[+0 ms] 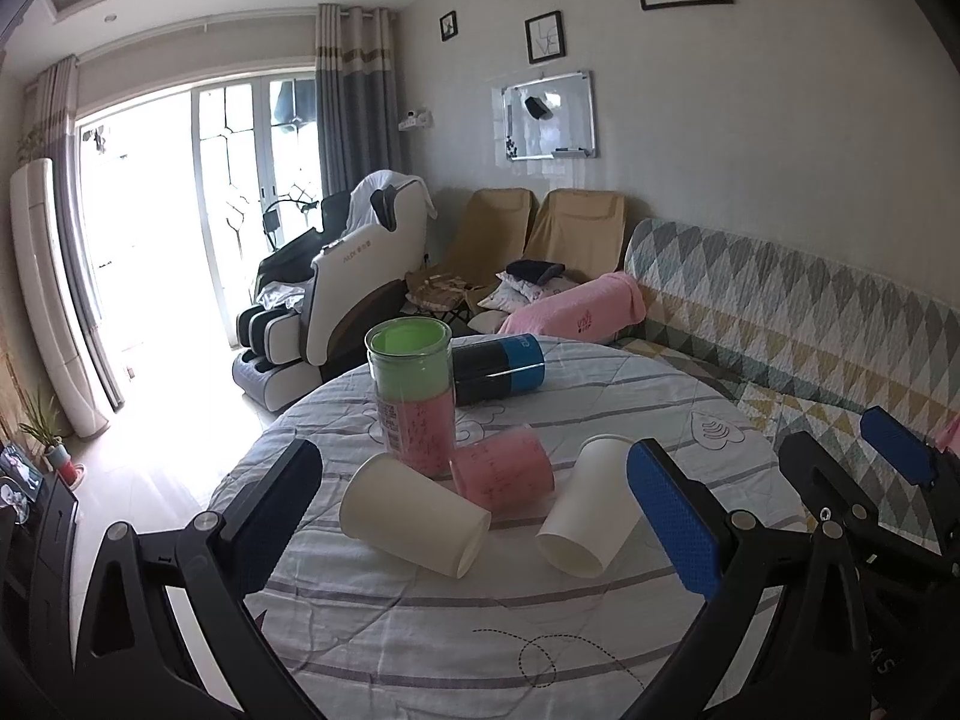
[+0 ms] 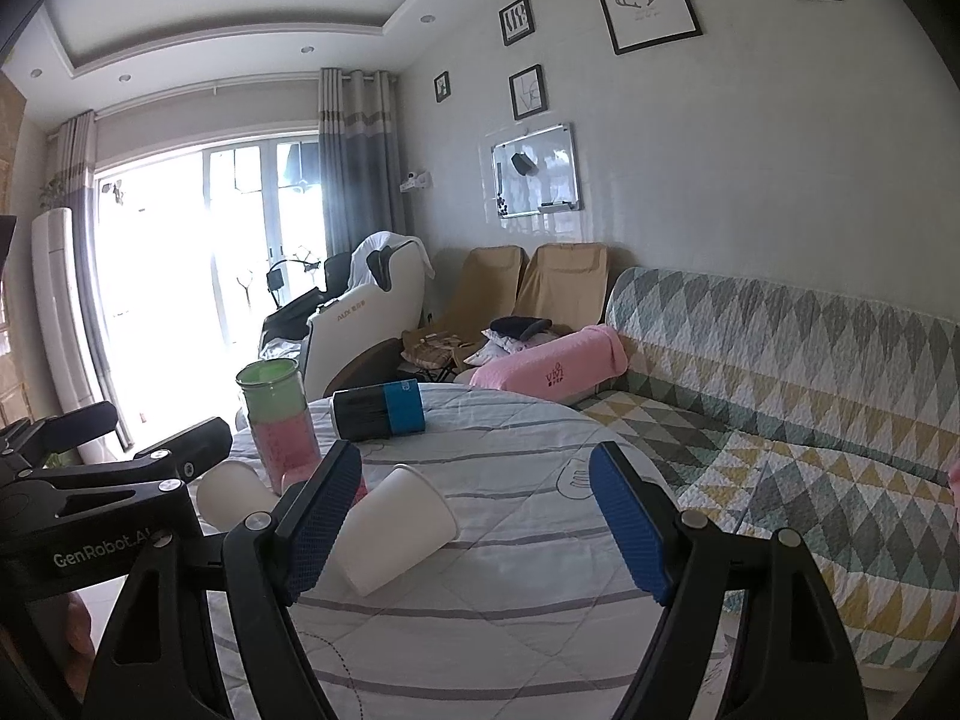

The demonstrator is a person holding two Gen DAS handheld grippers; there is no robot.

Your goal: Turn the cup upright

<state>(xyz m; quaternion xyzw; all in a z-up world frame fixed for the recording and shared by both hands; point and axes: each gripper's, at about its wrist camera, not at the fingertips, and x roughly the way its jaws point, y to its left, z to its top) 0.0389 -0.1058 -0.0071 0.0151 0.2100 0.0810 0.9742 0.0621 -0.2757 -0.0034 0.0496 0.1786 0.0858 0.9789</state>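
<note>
Two plain white paper cups [image 1: 414, 521] [image 1: 585, 507] lie at centre frame beside a pink plastic cup [image 1: 504, 471], on a white tablecloth with grey stripes [image 1: 480, 624]; a green-and-pink clear tumbler [image 1: 413, 396] stands behind them.

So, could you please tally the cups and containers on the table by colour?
White paper cups, on their sides: 2
Pink cup, on its side: 1
Green-and-pink tall container, upright: 1
Black-and-blue cylinder, on its side: 1
Total: 5

Two white paper cups lie on their sides near the table's middle, mouths toward the near edge: the left cup [image 1: 414, 519] and the right cup [image 1: 591, 507]. A pink cup [image 1: 503, 468] lies tipped between them.
</note>
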